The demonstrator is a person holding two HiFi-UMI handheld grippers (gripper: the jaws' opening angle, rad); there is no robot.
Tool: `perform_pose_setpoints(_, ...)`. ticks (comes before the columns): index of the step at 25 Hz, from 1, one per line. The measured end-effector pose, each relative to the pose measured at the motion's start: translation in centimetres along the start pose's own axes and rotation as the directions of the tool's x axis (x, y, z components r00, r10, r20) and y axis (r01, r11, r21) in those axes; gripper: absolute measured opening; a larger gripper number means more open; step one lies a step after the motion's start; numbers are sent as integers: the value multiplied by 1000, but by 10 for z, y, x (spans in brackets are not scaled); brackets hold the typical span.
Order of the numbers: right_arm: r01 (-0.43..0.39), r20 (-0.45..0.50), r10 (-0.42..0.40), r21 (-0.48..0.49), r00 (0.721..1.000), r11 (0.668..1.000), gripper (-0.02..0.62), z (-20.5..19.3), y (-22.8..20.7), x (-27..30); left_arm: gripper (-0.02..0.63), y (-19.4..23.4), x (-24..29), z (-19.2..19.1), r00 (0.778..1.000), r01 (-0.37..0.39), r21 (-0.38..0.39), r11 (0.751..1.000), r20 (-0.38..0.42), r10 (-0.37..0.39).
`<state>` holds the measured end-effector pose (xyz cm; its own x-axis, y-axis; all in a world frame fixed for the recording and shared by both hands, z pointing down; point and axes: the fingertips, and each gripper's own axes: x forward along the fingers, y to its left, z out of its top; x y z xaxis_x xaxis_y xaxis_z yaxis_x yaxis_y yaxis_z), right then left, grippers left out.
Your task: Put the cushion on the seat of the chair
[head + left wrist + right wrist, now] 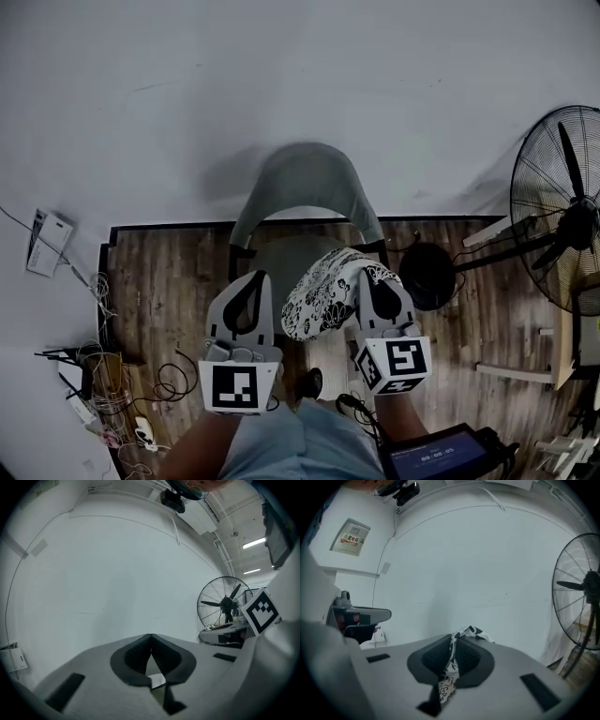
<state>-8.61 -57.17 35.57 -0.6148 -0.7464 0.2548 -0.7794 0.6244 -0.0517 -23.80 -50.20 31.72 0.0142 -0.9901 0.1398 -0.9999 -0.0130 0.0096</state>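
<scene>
Black-white cushion [323, 295] pinched btwn right gripper [452, 639] jaws.

fan [561, 211]: upright, right | cables [111, 398]: tangled on wood floor [169, 281], left | wall box [49, 242]: far left

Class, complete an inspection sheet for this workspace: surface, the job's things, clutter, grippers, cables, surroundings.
Surface: wooden floor; grey chair seat bare where it shows.
Job's things: grey chair against the wall; floral cushion bunched over the seat's front, not yet laid flat.
Clutter: nothing seen on the seat.
Grippers: left hand-held gripper shut, empty; right hand-held gripper shut on the cushion.
Cables: tangle on the floor, left of the chair.
Surroundings: white wall; standing fan at right.
</scene>
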Motion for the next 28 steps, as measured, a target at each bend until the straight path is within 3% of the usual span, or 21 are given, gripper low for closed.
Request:
perform_pose_setpoints(9,-39,-13,40,56,999,998,14,1,7,126,9,73,44,-22,996,-71,-25,997,-48,70)
perform_pose_setpoints(15,-12,-29,16,147,999,989,15,-18,29,159,9,110,43,-49,993,-70,-71,995,-101,63)
perform_pose_setpoints(18,21,-95,-4,181,995,983,15,-66,7,170,9,101,72,-67,988,-59,-82,995,-145,46)
perform_pose_setpoints(21,53,-199,-12,202,980,978,15,-140,4,172,9,98,86,-83,988,-31,-63,998,-152,21)
perform_pose_setpoints(25,93,-360,2,246,933,965,15,-250,10,162,9,93,91,-114,980,-10,-68,998,-197,-4)
perform_pose_setpoints(28,125,-441,23,303,897,945,15,-299,9,144,9,81,90,-128,972,6,-73,997,-233,-22)
